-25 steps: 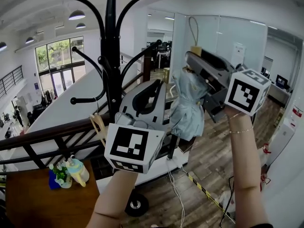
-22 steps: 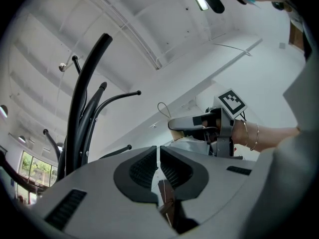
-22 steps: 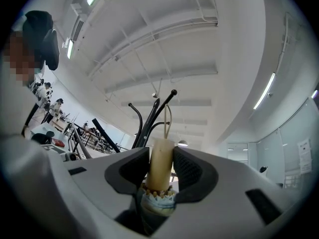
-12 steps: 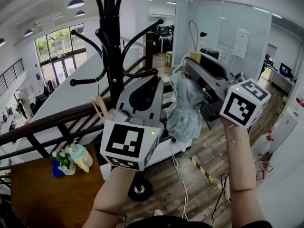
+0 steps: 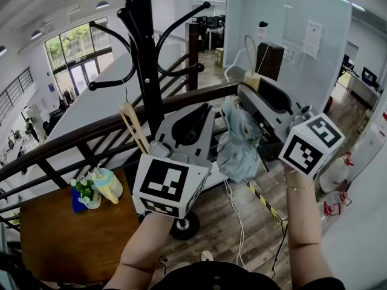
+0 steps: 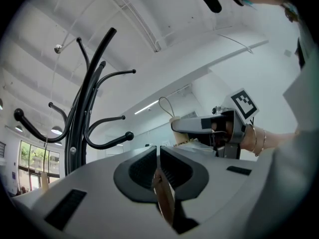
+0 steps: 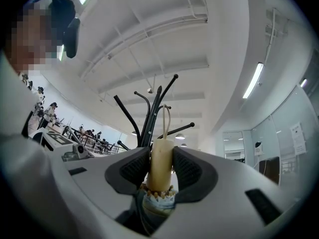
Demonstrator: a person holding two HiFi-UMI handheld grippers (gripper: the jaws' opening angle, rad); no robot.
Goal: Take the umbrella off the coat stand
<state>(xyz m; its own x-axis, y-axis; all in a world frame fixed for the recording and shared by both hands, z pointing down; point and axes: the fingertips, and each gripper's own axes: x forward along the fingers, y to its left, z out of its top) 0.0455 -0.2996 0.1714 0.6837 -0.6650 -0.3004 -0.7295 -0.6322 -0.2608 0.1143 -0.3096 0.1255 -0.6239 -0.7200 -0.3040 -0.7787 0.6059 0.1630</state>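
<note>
Two grippers are counted: the left gripper (image 5: 204, 109) with one tan strip (image 6: 164, 199) pinched, the right gripper (image 5: 246, 90) with one umbrella (image 5: 237, 145) clamped. One coat stand (image 5: 147, 59) is seen beyond them, and one wooden table (image 5: 54, 246) below the left.

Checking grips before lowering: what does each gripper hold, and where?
Right gripper: the umbrella, by its cream handle. Left gripper: closed on a thin tan strip.

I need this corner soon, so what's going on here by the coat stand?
A person is working with two handheld grippers. The right gripper is clamped on the cream handle of a folded pale blue umbrella, which hangs clear of the black coat stand. The left gripper pinches a thin tan strip.
</note>
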